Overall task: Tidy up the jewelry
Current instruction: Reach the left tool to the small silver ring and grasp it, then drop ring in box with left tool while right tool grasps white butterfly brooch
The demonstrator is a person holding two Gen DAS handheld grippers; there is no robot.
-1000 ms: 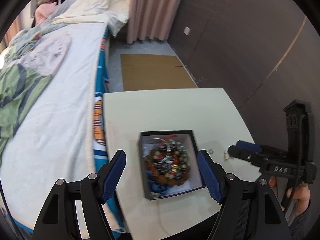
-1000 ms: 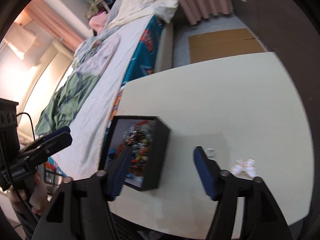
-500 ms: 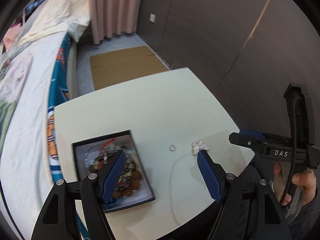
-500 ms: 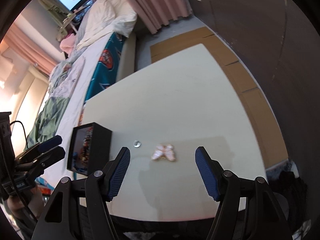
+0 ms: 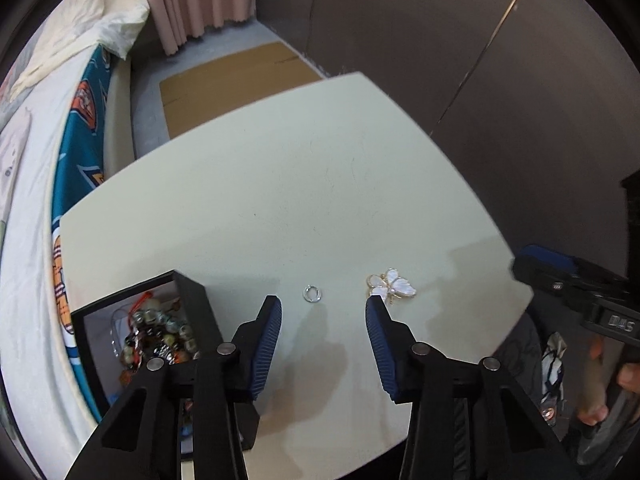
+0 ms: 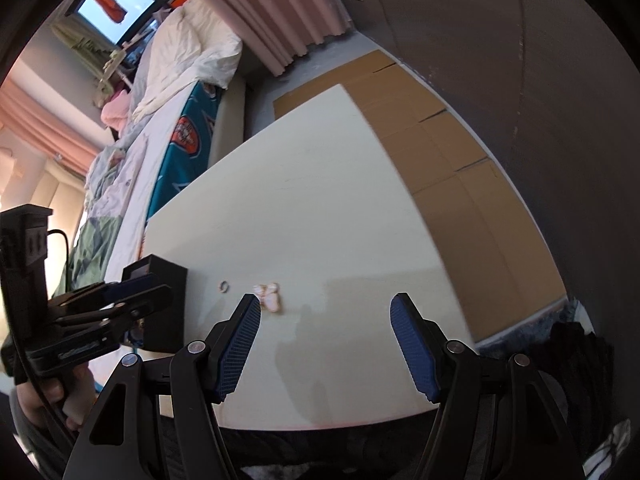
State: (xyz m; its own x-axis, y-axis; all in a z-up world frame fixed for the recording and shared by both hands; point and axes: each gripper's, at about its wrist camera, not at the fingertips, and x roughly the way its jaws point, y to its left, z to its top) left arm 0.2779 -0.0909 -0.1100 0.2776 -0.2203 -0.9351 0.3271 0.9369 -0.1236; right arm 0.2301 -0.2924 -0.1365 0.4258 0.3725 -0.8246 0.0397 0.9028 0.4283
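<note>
A small silver ring (image 5: pixel 311 293) and a white butterfly brooch (image 5: pixel 390 284) lie on the pale table (image 5: pixel 280 184) near its front edge. A black box (image 5: pixel 191 296) full of beaded jewelry (image 5: pixel 160 336) stands at the left. My left gripper (image 5: pixel 323 310) is open and empty, just short of the ring, with the brooch beside its right finger. My right gripper (image 6: pixel 325 308) is open and empty, with the brooch (image 6: pixel 270 298) and ring (image 6: pixel 224 287) by its left finger. The box also shows in the right wrist view (image 6: pixel 166 280), partly hidden by the left gripper.
A bed (image 5: pixel 36 184) with a teal printed sheet runs along the table's left side. Flattened cardboard (image 5: pixel 232 76) lies on the floor beyond the table. A dark wall (image 5: pixel 500 80) stands to the right. Pink curtains (image 6: pixel 280 12) hang at the back.
Both views have swung right, away from the box and toward the ring and brooch. The left gripper has moved from over the box to in front of the ring. Both grippers stay open.
</note>
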